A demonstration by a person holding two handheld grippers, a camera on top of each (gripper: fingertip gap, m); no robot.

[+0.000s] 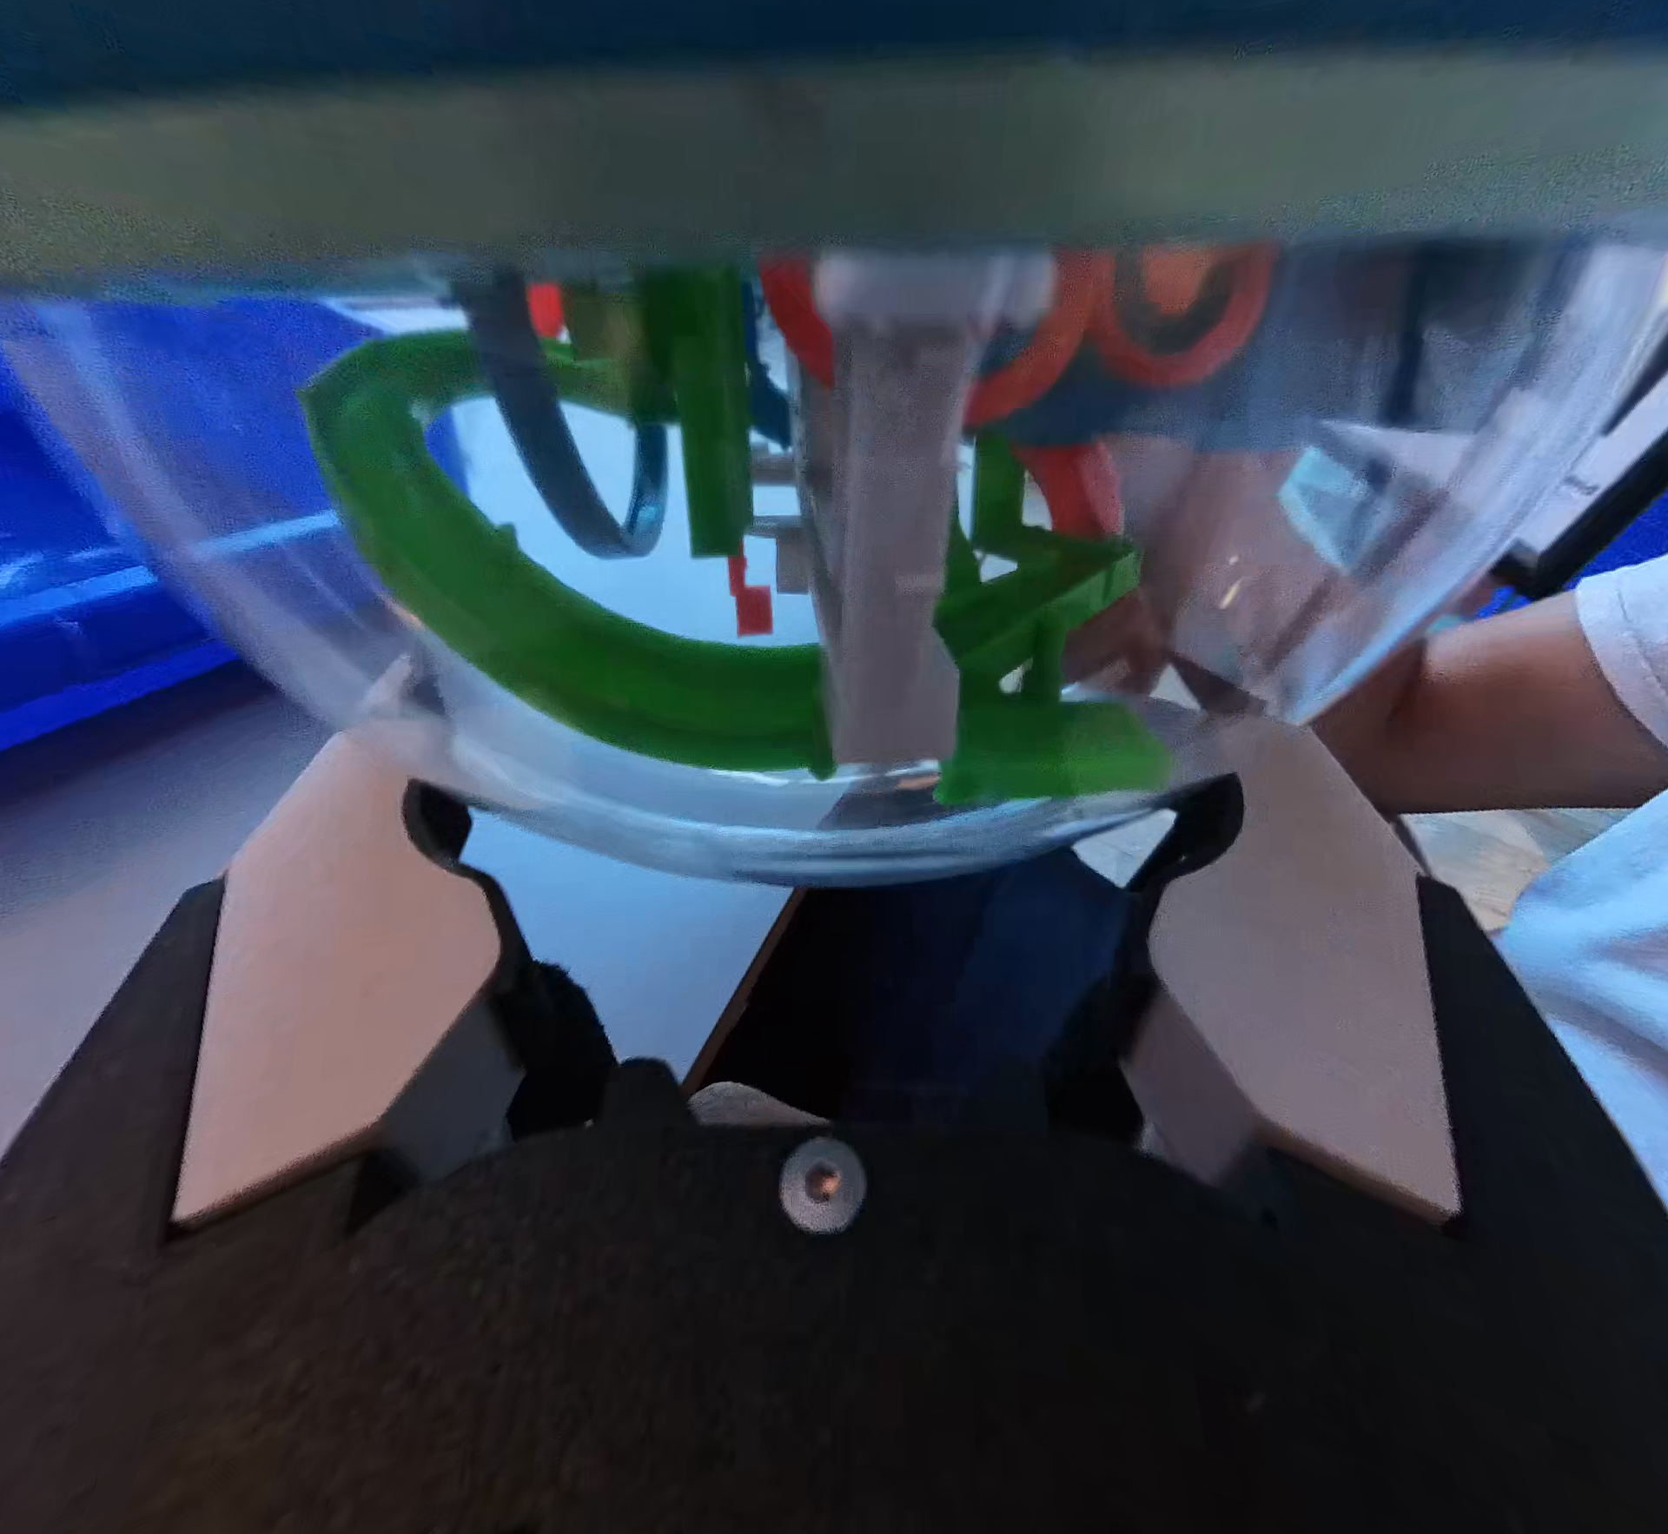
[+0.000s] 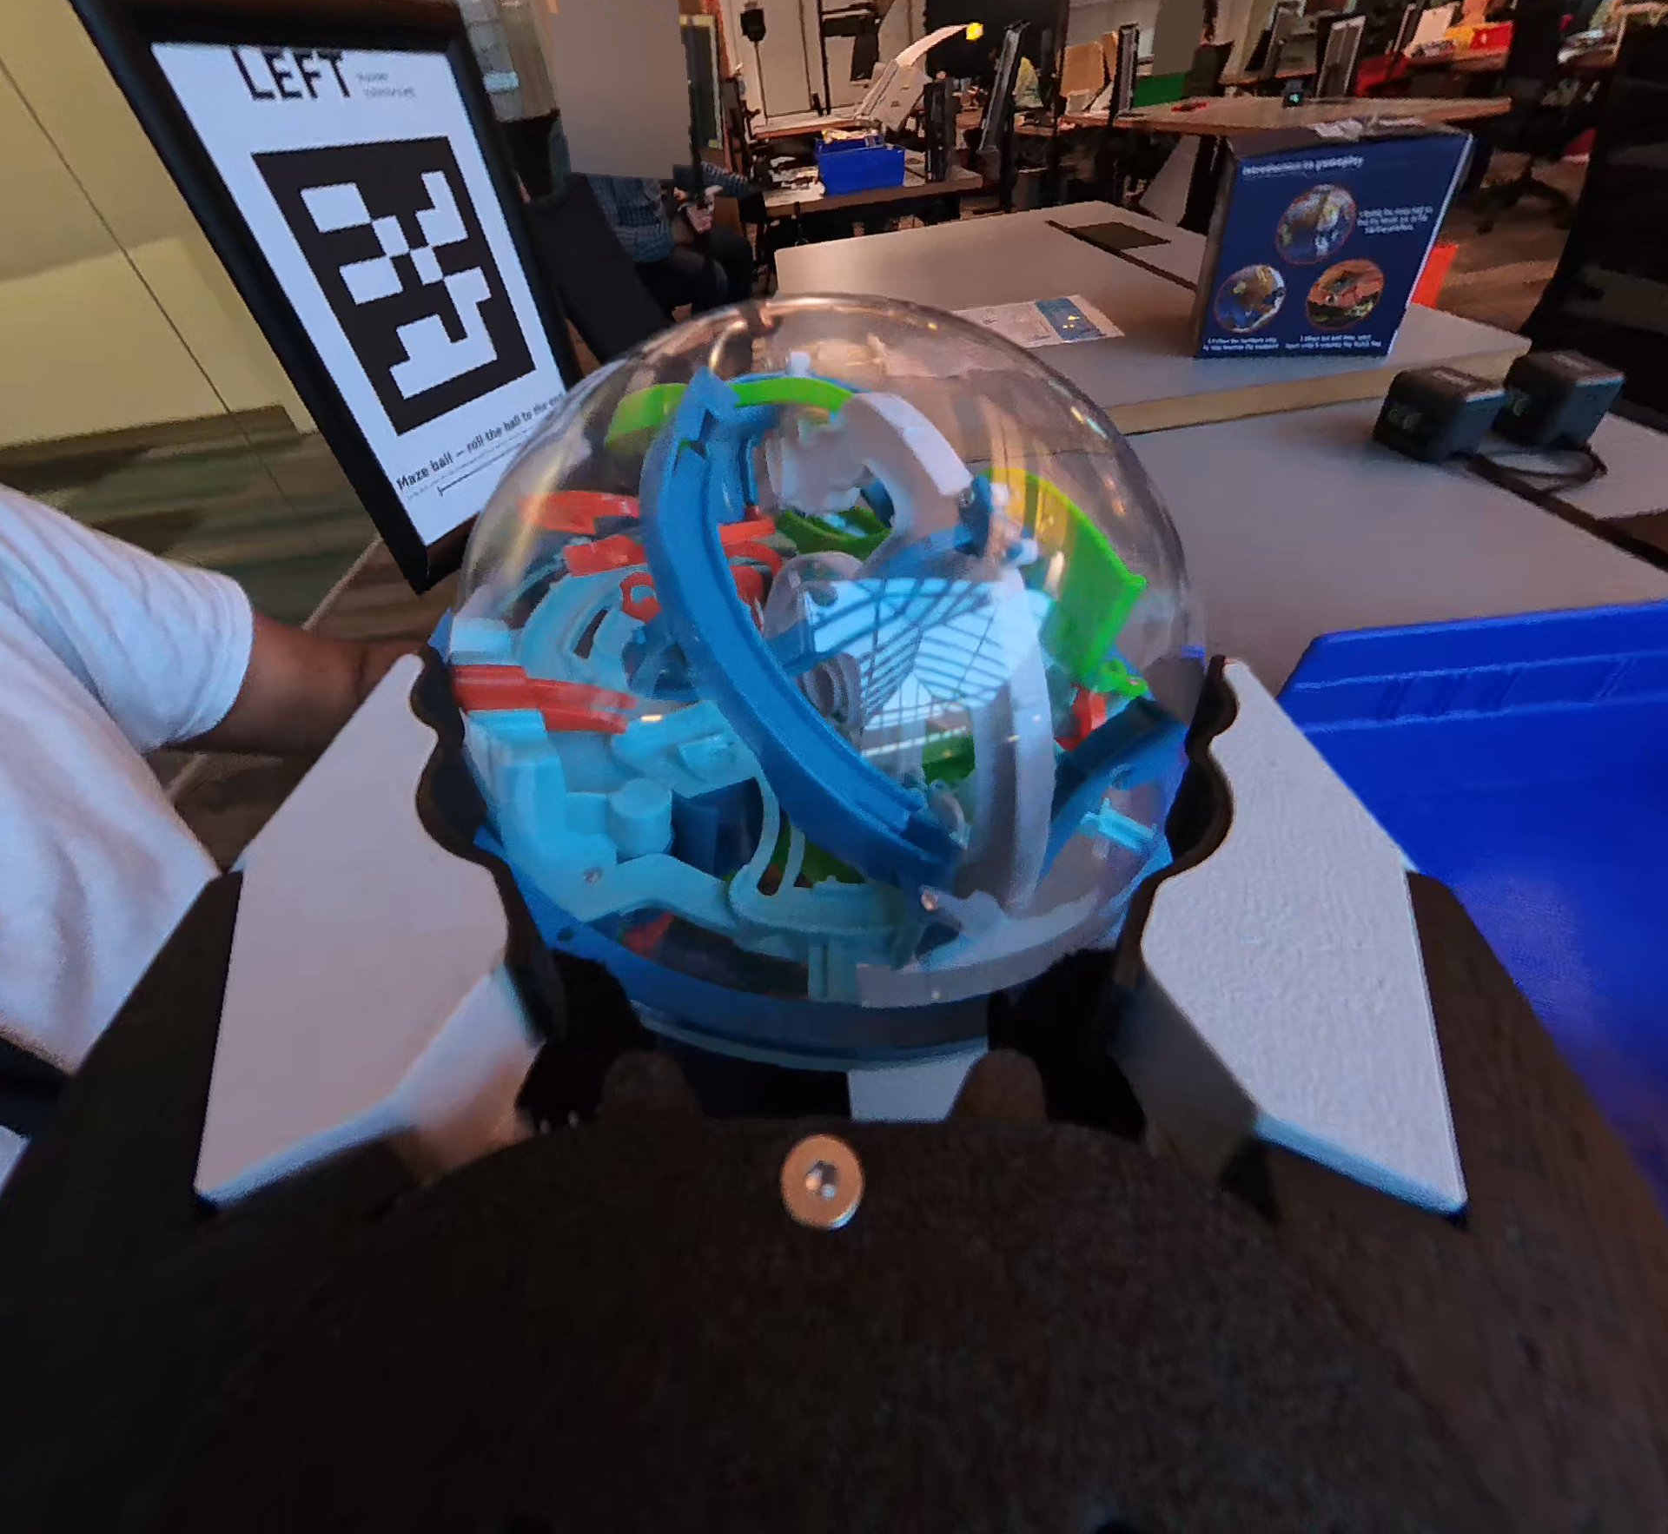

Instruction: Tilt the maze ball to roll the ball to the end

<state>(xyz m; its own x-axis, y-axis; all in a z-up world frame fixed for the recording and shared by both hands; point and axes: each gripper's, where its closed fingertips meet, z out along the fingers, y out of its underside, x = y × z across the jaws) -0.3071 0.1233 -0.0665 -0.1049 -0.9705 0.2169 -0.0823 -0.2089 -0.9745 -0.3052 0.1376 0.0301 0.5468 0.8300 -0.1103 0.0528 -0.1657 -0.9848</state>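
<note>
The maze ball (image 2: 812,660) is a clear sphere with blue, green, red and white tracks inside. In the right wrist view it fills the middle, and my right gripper (image 2: 817,724) is shut on it, with one finger on each side near its blue equator ring. In the left wrist view the ball (image 1: 632,588) is seen close and blurred, with a green curved track and a grey post showing through the dome. My left gripper (image 1: 817,814) holds that dome between its fingertips (image 1: 433,814). I cannot pick out the small rolling ball.
A framed black-and-white marker sign (image 2: 361,254) stands behind the ball on the left. A blue bin (image 2: 1489,769) sits at the right and also shows in the left wrist view (image 1: 90,498). A blue box (image 2: 1327,245) and two black adapters (image 2: 1498,403) stand on the grey table (image 2: 1309,552). A white-sleeved arm (image 2: 108,633) is at the left.
</note>
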